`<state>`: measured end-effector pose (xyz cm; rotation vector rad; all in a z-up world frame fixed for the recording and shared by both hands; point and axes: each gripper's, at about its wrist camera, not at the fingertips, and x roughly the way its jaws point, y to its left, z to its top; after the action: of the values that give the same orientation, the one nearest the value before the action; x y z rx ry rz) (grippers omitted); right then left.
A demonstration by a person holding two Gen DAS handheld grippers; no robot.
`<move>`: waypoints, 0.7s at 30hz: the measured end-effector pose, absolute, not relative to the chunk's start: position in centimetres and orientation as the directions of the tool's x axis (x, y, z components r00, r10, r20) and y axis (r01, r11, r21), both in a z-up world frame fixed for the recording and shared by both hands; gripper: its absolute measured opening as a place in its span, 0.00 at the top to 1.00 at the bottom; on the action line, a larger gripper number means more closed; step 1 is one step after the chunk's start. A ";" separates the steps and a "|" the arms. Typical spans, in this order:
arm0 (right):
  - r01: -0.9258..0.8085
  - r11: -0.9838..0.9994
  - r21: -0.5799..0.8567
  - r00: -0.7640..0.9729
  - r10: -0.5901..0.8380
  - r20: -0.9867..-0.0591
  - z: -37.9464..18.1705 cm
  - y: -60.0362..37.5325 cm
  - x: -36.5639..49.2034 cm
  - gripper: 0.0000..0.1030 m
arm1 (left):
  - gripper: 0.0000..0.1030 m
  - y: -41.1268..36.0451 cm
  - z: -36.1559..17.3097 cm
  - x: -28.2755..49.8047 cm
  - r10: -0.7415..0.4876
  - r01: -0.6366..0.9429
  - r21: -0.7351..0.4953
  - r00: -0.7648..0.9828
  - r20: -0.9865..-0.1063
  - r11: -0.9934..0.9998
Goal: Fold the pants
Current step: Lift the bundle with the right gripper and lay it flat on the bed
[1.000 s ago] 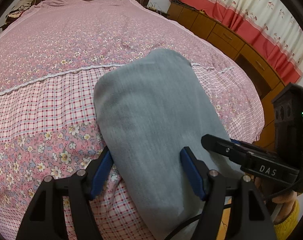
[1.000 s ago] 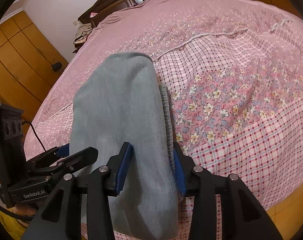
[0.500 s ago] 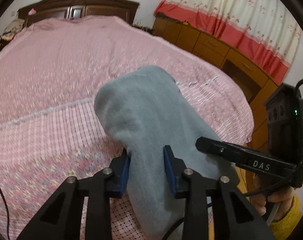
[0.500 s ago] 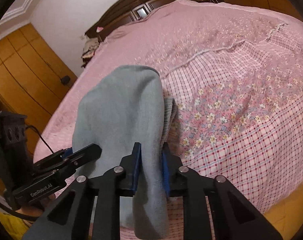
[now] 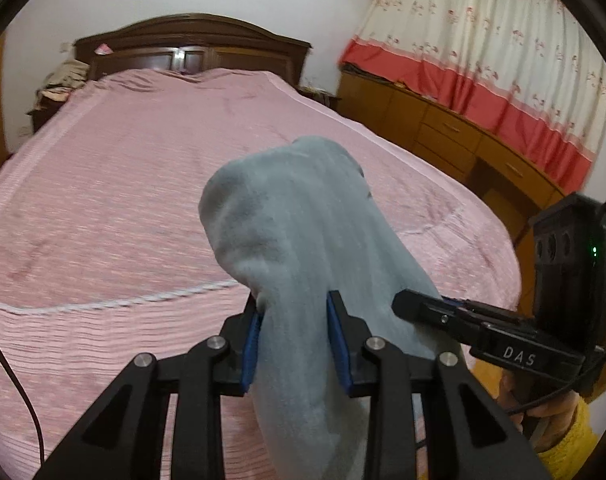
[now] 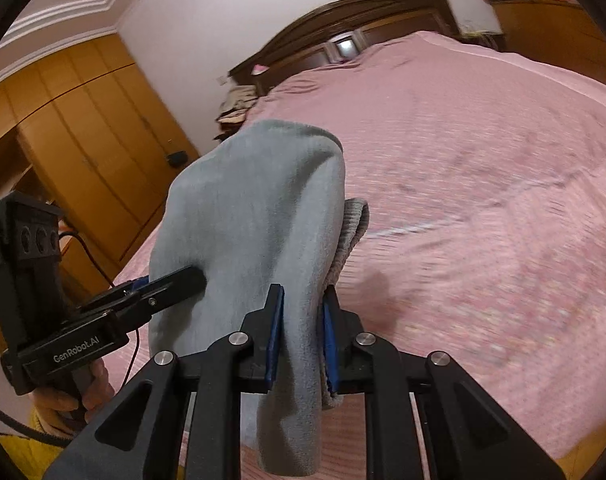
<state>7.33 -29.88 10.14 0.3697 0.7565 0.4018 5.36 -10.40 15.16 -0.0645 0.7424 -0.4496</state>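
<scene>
**Pants lifted over the bed**

Both grippers grip the grey pants (image 5: 303,240) side by side, raised above the pink bed (image 5: 123,200); the left gripper (image 5: 293,344) has its jaws clamped on one edge, the right gripper (image 6: 301,340) on the other, apparently so the folded bundle hangs evenly and holds its fold.

Open bedspread (image 5: 103,208) beyond pants (image 5: 299,232)

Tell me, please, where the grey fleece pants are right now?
The grey fleece pants hang lifted above the pink bedspread, pinched by the left gripper and right gripper.
</scene>
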 end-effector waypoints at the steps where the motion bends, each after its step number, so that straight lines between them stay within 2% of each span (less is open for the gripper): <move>1: -0.229 0.857 0.461 0.654 0.486 -0.580 10.2 -29.0 7.6 0.81 | 0.69 -9.5 15.4 5.5 -0.403 0.360 -0.206 0.653 -0.641 0.910; 11: -0.332 0.826 0.456 0.565 0.561 -0.605 8.4 -18.7 13.5 0.81 | 0.69 0.8 13.4 9.9 -0.324 0.271 -0.187 0.669 -0.669 0.944; 21: -0.318 0.853 0.413 0.514 0.522 -0.681 4.1 -13.0 20.6 0.81 | 0.67 5.9 6.7 18.1 -0.366 0.224 -0.290 0.601 -0.710 0.931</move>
<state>20.59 -13.00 4.12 0.2490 0.8983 0.5108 18.10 5.87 6.67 -0.1776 0.8610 -0.3434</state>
